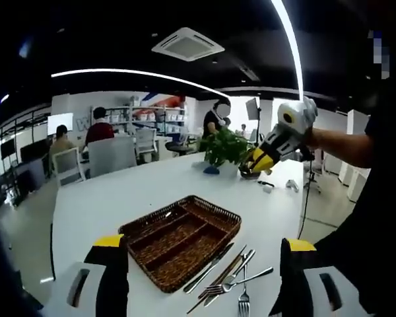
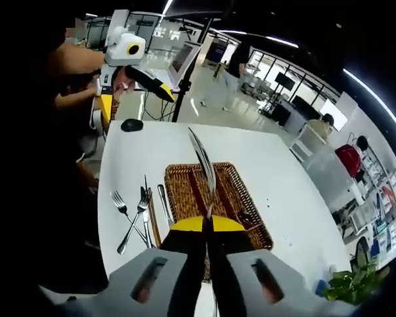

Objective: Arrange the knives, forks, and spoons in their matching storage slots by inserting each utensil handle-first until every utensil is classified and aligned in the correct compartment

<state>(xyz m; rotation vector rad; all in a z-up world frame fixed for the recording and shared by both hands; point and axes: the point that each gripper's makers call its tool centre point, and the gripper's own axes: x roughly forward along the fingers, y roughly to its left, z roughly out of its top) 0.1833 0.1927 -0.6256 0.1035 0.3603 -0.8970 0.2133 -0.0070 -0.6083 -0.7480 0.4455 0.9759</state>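
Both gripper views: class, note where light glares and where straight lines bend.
Left gripper view: the ceiling light strips bow into arcs, and the white table shines evenly. Right gripper view: the steel knife blade glints above the brown wicker tray, and the table edge curves.

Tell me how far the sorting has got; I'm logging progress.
Barely started: the wicker tray looks bare in all its slots. In hand, the right gripper is shut on a knife above the tray. The left gripper is open, holding nothing. Still to sort: forks and other cutlery lying on the table beside the tray.
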